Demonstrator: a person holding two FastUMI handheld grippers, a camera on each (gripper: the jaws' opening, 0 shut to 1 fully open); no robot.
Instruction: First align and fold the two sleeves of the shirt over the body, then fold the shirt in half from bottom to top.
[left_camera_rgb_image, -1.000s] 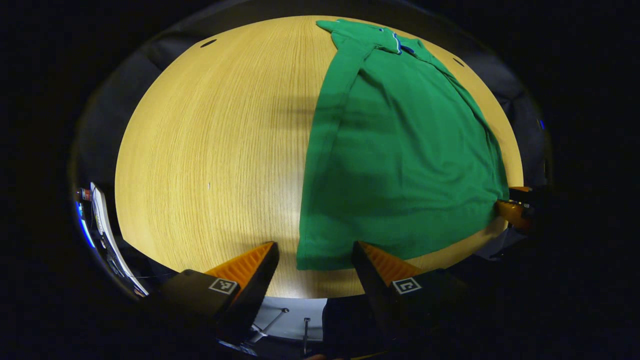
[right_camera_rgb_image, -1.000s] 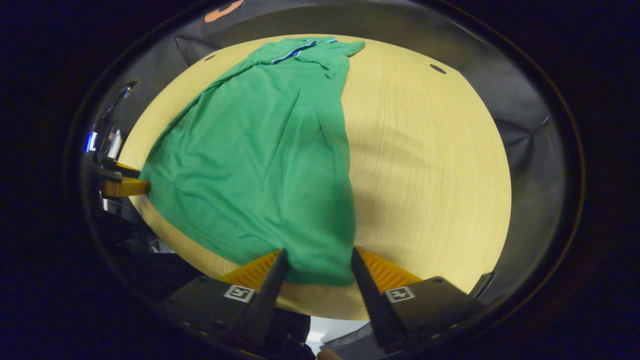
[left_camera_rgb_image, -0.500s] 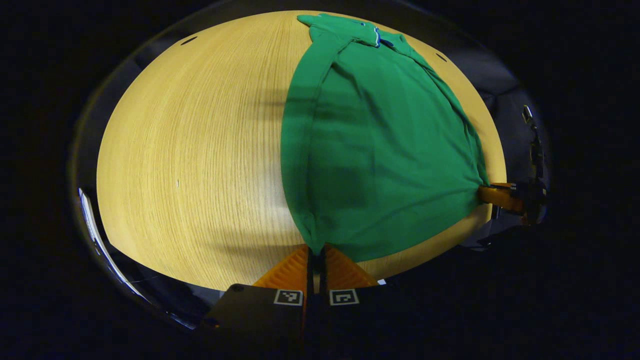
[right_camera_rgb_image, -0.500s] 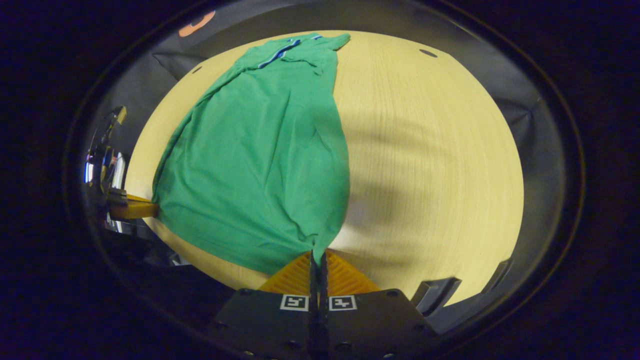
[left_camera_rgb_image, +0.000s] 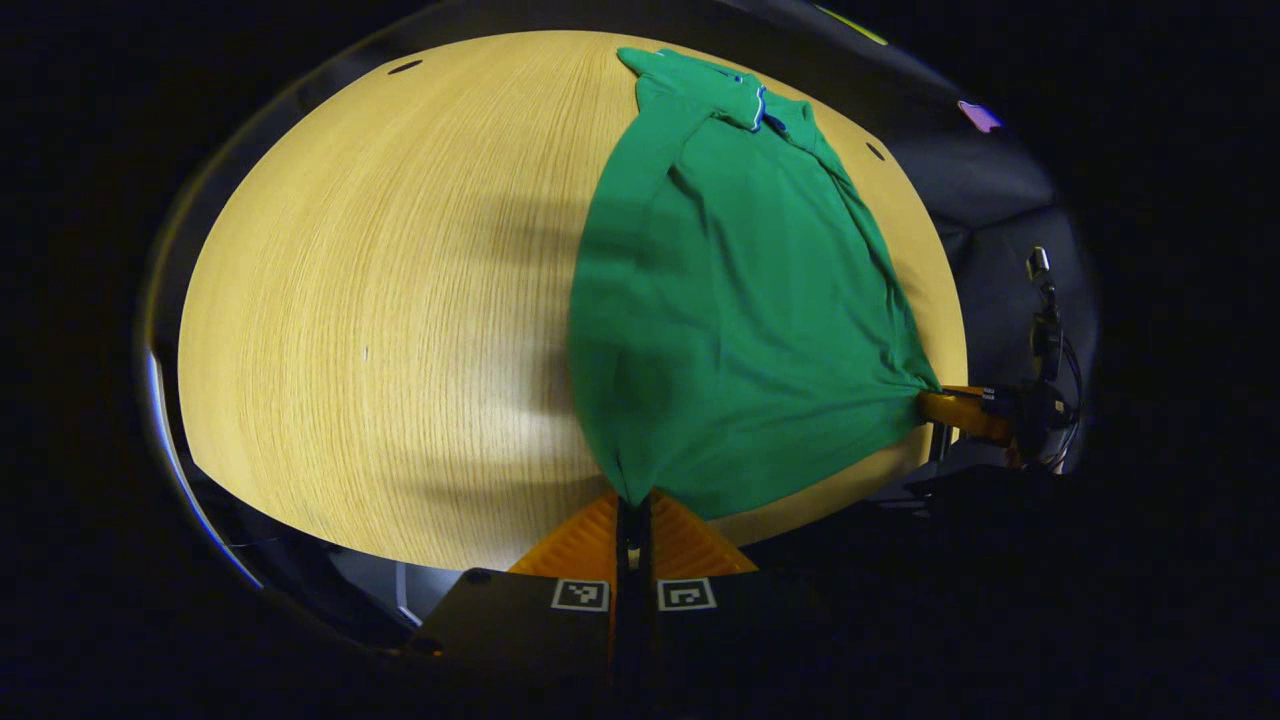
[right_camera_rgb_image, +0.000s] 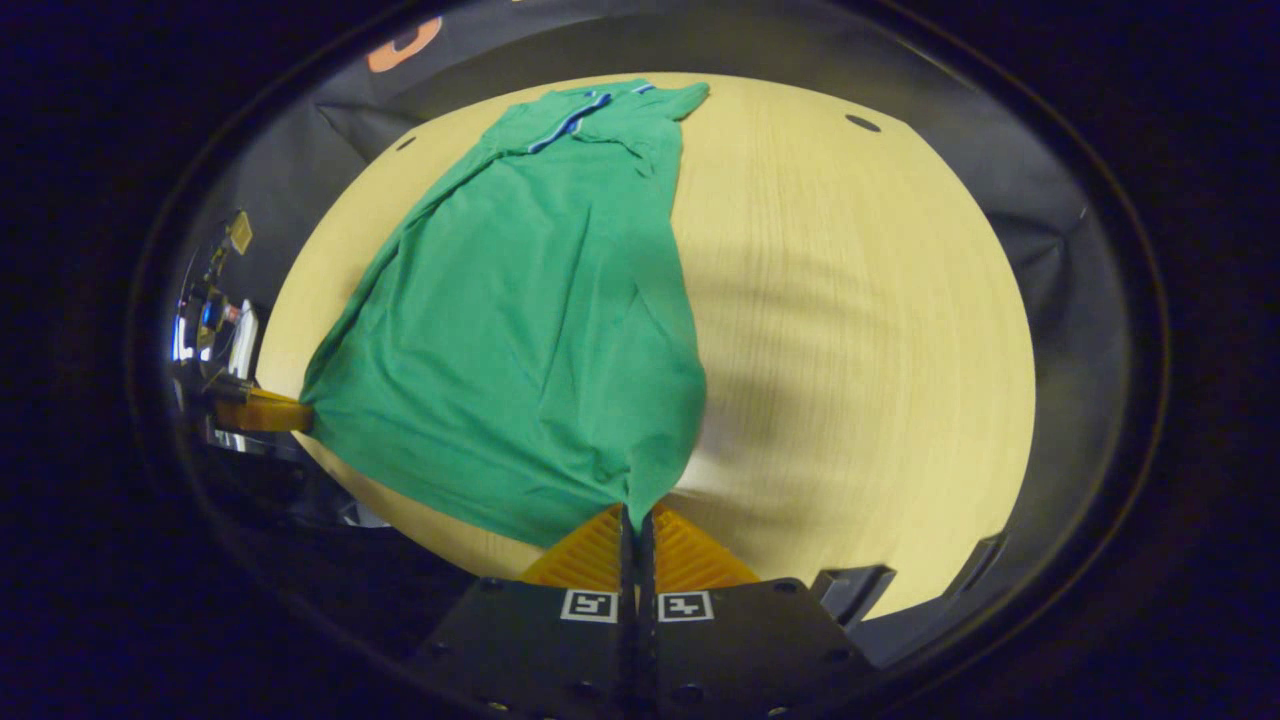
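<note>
A green shirt (left_camera_rgb_image: 740, 300) lies lengthwise on the round wooden table (left_camera_rgb_image: 380, 300), collar at the far end, both sleeves folded over the body. My left gripper (left_camera_rgb_image: 632, 508) is shut on the shirt's near left hem corner, which is lifted slightly off the table. My right gripper (right_camera_rgb_image: 636, 515) is shut on the shirt (right_camera_rgb_image: 530, 320) at the near right hem corner. The right gripper (left_camera_rgb_image: 955, 410) also shows at the far right of the left gripper view, and the left gripper (right_camera_rgb_image: 262, 412) at the far left of the right gripper view. The hem hangs taut between them.
Bare wood of the table (right_camera_rgb_image: 850, 320) spreads wide on each outer side of the shirt. The table's near edge runs just under both grippers. Small dark holes (right_camera_rgb_image: 862, 122) sit near the far rim. Equipment on a stand (left_camera_rgb_image: 1042, 340) is beyond the table's edge.
Both grippers went from open beside the hem corners to shut on them. The corners have since been raised a little and the hem is gathered toward each grip.
</note>
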